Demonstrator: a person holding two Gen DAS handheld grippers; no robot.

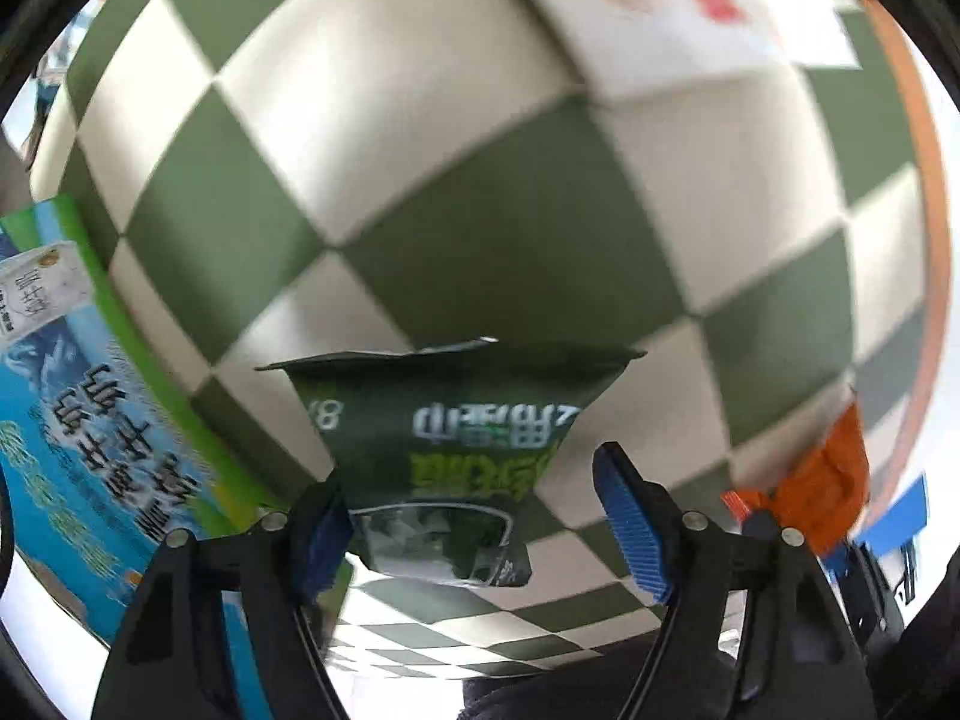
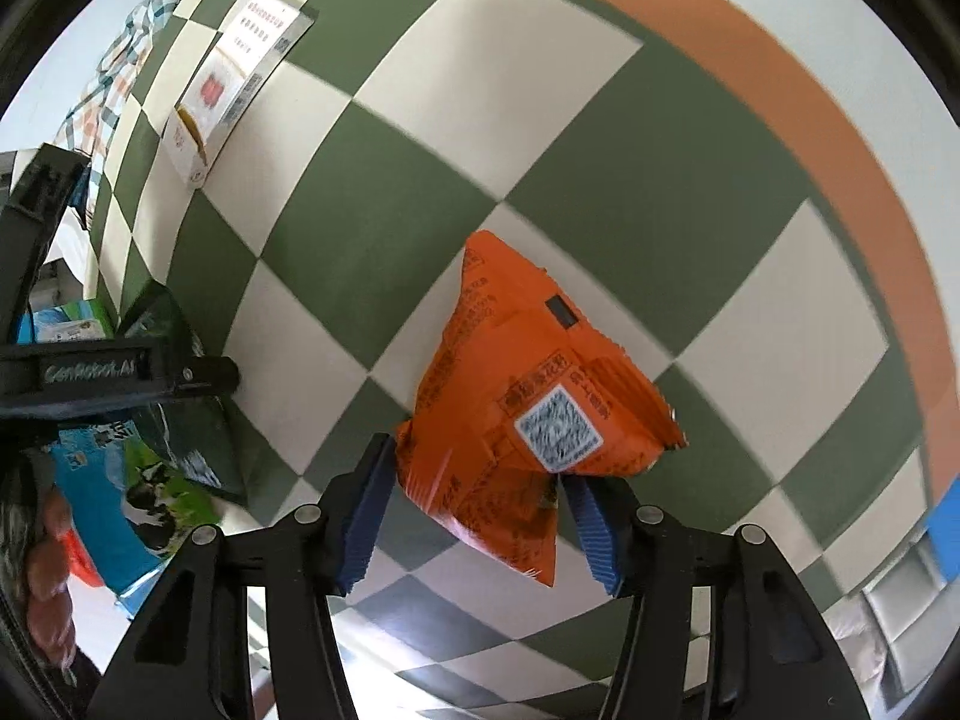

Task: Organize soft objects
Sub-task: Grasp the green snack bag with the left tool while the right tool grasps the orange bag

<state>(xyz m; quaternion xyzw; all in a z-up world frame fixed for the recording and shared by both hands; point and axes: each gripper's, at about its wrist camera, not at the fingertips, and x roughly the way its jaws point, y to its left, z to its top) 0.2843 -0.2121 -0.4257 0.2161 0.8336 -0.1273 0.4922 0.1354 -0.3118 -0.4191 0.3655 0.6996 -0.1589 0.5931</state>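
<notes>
Orange packet (image 2: 528, 420) hangs in the right gripper (image 2: 474, 510), pinched at its lower end, long axis pointing away over the checkered table (image 2: 600, 150) near its orange edge. Green pouch (image 1: 444, 450) sits in the left gripper (image 1: 480, 516): 1 pad touches, the other stands off, so grip unclear.

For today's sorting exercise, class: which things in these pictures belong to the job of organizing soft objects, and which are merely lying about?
Part of the job:
- green pouch, between the left gripper's fingers
- orange packet, between the right gripper's fingers

Just lying about:
- white box on the checkered cloth
- blue milk carton, at the left
</notes>
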